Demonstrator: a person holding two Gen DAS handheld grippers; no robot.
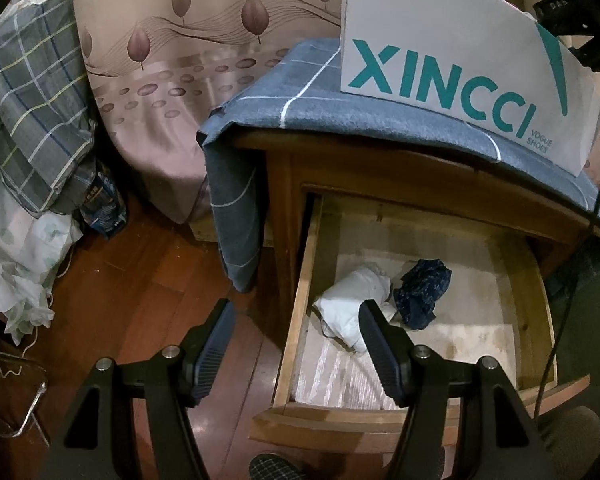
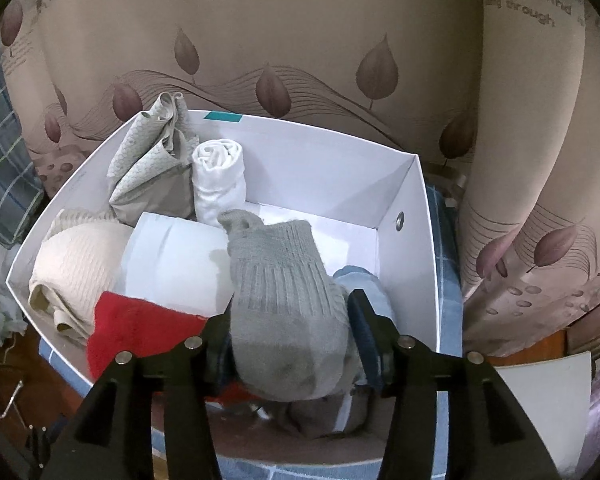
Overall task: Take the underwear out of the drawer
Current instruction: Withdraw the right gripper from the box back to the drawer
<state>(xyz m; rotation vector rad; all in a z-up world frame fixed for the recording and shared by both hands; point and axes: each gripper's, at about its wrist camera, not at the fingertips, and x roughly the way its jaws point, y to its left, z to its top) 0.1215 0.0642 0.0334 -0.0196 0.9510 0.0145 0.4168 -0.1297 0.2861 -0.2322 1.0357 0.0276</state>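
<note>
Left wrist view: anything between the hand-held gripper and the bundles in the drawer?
Nothing visible. The left hand-held gripper is open above the open drawer; the white bundle and dark blue bundle lie uncovered.

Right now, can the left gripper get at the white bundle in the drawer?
Probably yes. The drawer is pulled open, the left gripper hangs open above it, and nothing covers the white bundle.

Left gripper's right finger (image 1: 374, 330) covers part of the white bundle (image 1: 348, 300); gray sock (image 2: 288, 300) hides the garments beneath, between the right gripper's fingers.
</note>
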